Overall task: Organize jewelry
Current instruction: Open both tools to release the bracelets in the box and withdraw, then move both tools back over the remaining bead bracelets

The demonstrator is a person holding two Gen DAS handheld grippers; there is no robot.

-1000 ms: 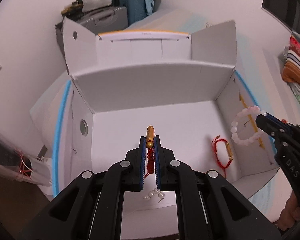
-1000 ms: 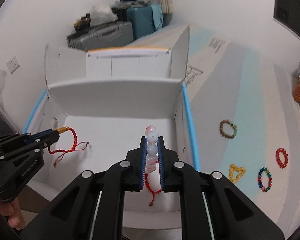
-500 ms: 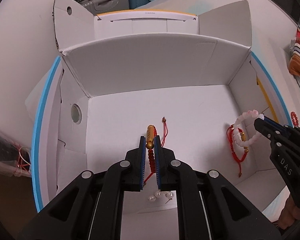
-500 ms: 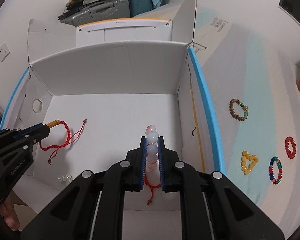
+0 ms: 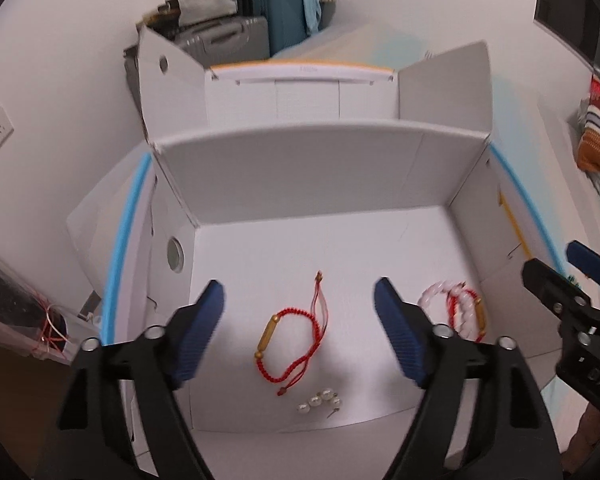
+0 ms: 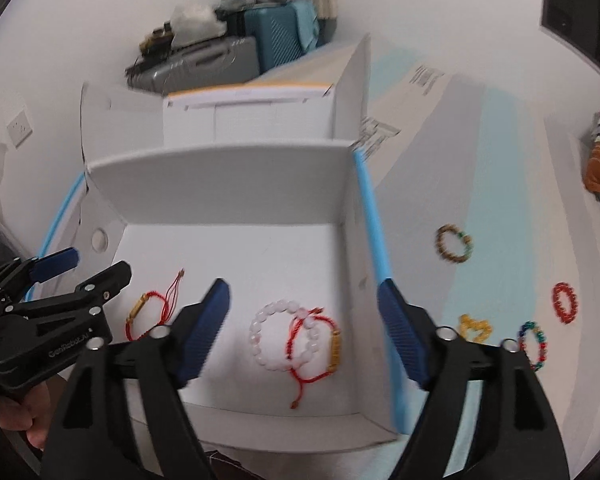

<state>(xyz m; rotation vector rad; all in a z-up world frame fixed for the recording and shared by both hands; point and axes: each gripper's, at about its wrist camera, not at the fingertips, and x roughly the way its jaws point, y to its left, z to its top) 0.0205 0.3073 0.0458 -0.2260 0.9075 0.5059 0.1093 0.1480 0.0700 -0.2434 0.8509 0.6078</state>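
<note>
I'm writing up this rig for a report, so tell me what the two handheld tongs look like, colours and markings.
Both are matte black plastic tongs with two splayed arms, silver rivets at the joints and ribbed dark-blue pads on the inner faces of the fingers. The left tongs show white lettering on the body in the right wrist view, too blurred to read for certain. The right tongs carry pale letters "DAS" in the left wrist view. No cables or sleeves show.

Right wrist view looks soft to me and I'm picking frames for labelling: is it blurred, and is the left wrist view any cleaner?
Right wrist view: smeared by motion, the blue-edged white cardboard box and brown beaded bracelet streak. Left wrist view: sharper, the red cord bracelet with gold tube and small pearl earrings read clearly. Both bend straight edges, fisheye.
</note>
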